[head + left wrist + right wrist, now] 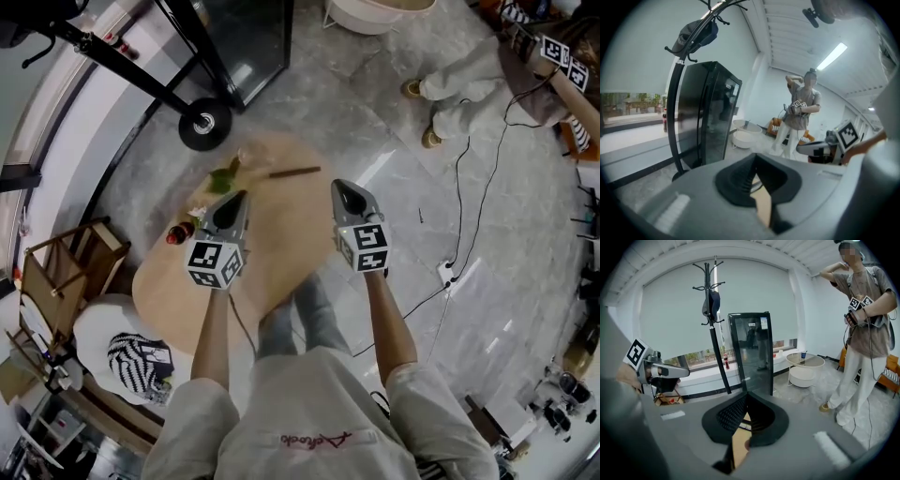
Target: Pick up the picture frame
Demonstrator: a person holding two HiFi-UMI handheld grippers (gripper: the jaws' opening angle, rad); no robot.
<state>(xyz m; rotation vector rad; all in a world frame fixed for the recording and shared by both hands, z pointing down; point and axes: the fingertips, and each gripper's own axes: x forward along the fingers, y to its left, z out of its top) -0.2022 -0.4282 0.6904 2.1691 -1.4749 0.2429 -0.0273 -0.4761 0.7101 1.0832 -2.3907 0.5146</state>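
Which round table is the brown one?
The wooden table under the left gripper, with small things on it. The other round table, farther off, is white.

Left tongs [240, 197] and right tongs [341, 187] point forward side by side, both closed, angled down.

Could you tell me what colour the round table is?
The table is light tan; head view.
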